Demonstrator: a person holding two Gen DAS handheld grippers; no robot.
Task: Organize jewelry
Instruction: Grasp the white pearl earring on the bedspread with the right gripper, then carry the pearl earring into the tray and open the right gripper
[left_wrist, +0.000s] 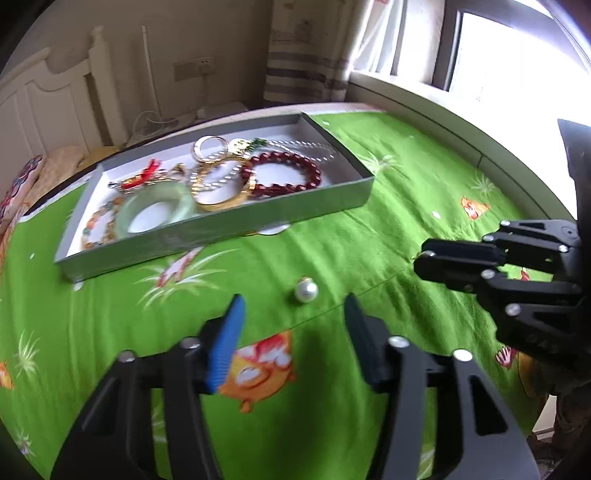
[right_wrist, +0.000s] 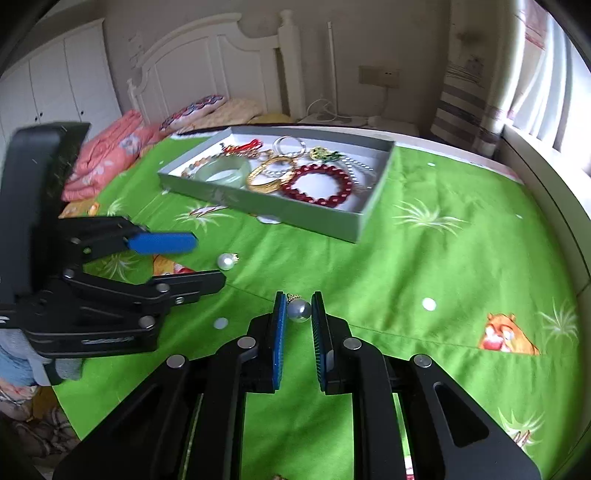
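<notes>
Progress of the sorting. We are seeing most pieces already lying in the grey tray on the green bedspread: jade bangle, gold bangle, red bead bracelet. Two pearl earrings are still lying outside it. Our right gripper is pinching the grey pearl between nearly closed jaws; our left gripper, jaws spread, is straddling the white pearl without touching it.
</notes>
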